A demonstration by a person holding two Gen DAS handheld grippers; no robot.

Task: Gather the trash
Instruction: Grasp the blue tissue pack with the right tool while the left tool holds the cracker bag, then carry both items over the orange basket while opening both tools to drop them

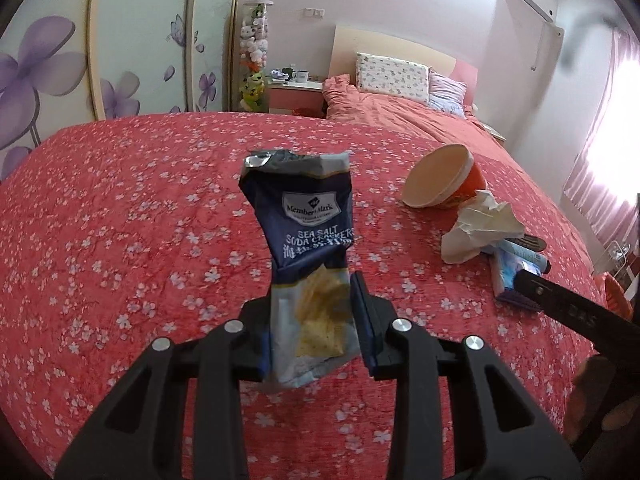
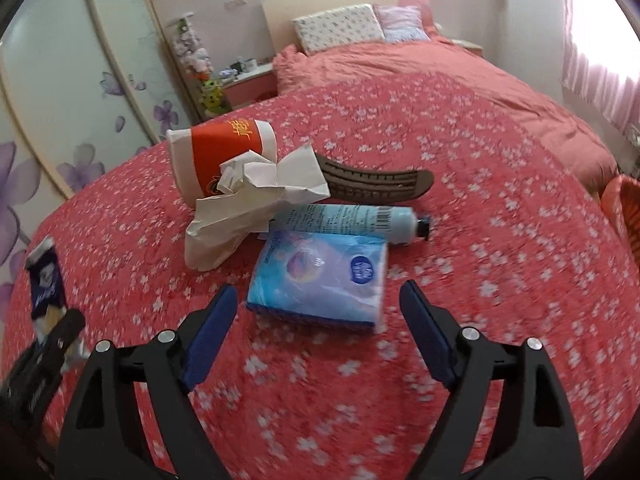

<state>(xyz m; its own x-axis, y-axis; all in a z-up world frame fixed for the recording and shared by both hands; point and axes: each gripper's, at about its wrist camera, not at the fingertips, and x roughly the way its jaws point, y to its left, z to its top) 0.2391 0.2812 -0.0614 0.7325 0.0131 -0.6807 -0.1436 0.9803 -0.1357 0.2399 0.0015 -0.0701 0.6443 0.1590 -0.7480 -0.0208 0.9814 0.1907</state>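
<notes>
My left gripper [image 1: 316,292] is shut on the lower end of a dark blue soda cracker packet [image 1: 308,216], which stands up above the red flowered bedspread [image 1: 120,220]. The right wrist view shows that packet [image 2: 46,280] at the far left. My right gripper [image 2: 318,290] is open just short of a blue tissue pack [image 2: 320,276], with nothing between its pads. Beyond the pack lie a crumpled white paper [image 2: 256,196], a tipped orange paper cup [image 2: 224,148] and a light blue tube [image 2: 352,218]. One of the right gripper's fingers [image 1: 560,300] enters the left wrist view by the pack.
A brown comb-like piece [image 2: 380,182] lies behind the tube. An orange basket [image 2: 628,216] sits off the bed's right edge. Pillows [image 2: 340,26] and a rumpled quilt are at the head of the bed, and a flowered wardrobe [image 1: 48,64] stands to the left.
</notes>
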